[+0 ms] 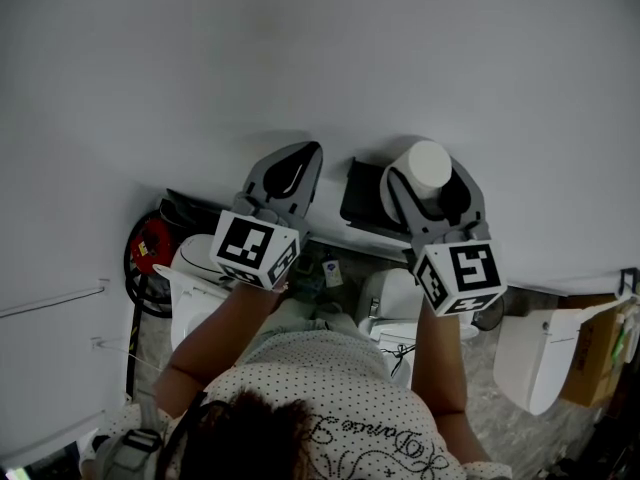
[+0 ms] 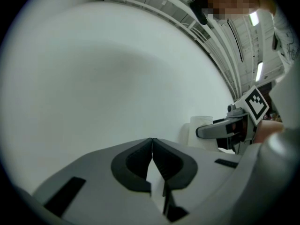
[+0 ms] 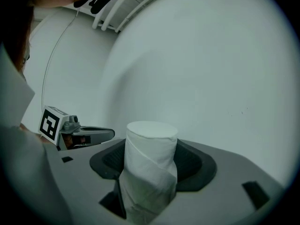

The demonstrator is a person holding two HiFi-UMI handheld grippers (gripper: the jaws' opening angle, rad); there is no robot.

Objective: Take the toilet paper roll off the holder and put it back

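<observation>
Up against the white wall [image 1: 300, 48], both tongs raised side by side, tips toward the plaster.

Right gripper [image 3: 152, 165]: jaws pinching the toilet paper roll [image 1: 428, 164] across its sides. The roll stands on end between the dark pads, its flat end toward the wall, with a loose wrap of paper running slantwise down its side. The grip sits low on the roll, so most of its length sticks out past the jaws. My guess is that leaves the far end free to meet the holder.

Dark fitting [image 1: 358, 194] on the wall, just left of the roll: I take it for the holder, though its shape is hard to read from above. The roll is off it, near but apart.

Left gripper [image 2: 152, 146]: jaws pressed together, nothing between them. It sits on the other side of the fitting from the roll, close to the wall and touching nothing I can see. I reckon it is only parked there, out of the working hand's way.

Pose: both forearms reach up and forward from the body, roughly parallel. The marker cubes face back toward my head. The right wrist is level, keeping the roll's axis toward the wall.

Stage, as a judgement: a roll held free beside its holder fits one just lifted off as well as one about to go back on. These views do not settle which
</observation>
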